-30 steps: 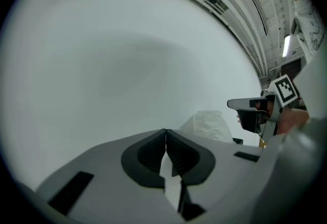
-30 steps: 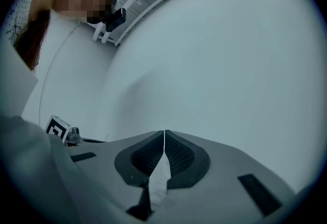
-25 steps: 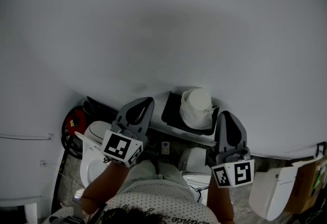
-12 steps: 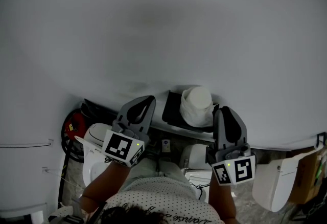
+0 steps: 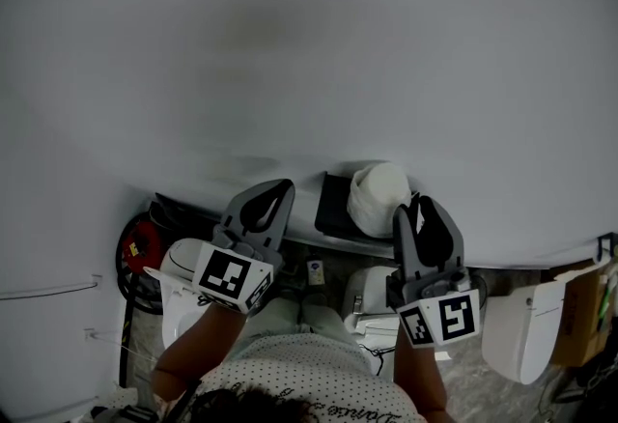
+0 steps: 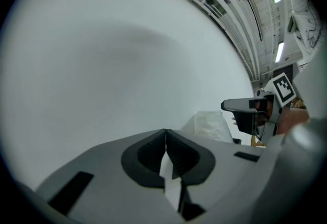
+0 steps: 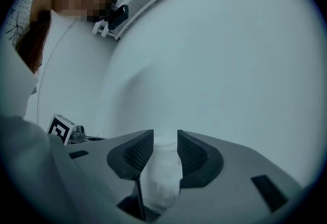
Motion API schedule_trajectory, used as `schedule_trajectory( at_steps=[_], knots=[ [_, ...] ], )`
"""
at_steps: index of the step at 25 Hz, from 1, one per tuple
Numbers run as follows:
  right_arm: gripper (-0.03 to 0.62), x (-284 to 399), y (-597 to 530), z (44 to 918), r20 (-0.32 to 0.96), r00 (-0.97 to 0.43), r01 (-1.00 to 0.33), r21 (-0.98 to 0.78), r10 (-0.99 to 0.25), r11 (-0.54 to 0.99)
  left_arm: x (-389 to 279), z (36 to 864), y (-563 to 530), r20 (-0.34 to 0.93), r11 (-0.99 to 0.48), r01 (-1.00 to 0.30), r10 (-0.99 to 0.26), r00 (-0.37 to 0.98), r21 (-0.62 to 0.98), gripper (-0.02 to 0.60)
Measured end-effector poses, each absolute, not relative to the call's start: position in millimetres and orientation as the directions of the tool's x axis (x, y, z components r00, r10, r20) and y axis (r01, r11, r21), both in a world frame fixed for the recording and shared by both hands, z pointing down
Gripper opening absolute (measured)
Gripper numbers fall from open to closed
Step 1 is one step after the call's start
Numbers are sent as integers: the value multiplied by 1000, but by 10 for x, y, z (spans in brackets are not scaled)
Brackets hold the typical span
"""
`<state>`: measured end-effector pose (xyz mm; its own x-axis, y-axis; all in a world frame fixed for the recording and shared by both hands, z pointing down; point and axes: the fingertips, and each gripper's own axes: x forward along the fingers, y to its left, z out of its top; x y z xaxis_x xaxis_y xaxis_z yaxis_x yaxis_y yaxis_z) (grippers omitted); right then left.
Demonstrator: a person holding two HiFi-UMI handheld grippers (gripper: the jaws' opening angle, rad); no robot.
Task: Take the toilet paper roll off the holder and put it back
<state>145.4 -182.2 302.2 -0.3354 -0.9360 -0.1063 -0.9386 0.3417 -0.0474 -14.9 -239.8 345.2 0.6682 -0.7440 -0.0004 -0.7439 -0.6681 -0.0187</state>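
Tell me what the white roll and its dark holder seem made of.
Roll: soft tissue paper, matte white, with a crinkled, layered surface. Holder: probably plastic or coated metal, flat dark finish; too dim to tell which.

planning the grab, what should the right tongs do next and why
Probably open wider and ease forward around the toilet paper roll. The right tongs have just been opening, and the roll shows in their gap, apparently unpinched, sitting on its black holder, so no firm grip looks made yet.
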Motion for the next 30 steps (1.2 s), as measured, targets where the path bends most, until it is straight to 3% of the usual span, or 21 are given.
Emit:
schedule_trajectory(
  at_steps=[10,26,30],
  knots=[
    [260,1326,-1741,2977,-102,-343,-937,-35,-934,348,-242,3423,-2319,-20,-661,-750,-750,661,-2,5],
    [379,1185,-2053,3177,-30,-381,-924,-22,-924,382,-329,3521,-2364,-3,-644,-765,-765,644,-6,5],
    [380,1145,-2075,3195,-22,-393,-919,-12,-919,394,-371,3516,-2318,2,-634,-773,-773,634,-10,5]
  ],
)
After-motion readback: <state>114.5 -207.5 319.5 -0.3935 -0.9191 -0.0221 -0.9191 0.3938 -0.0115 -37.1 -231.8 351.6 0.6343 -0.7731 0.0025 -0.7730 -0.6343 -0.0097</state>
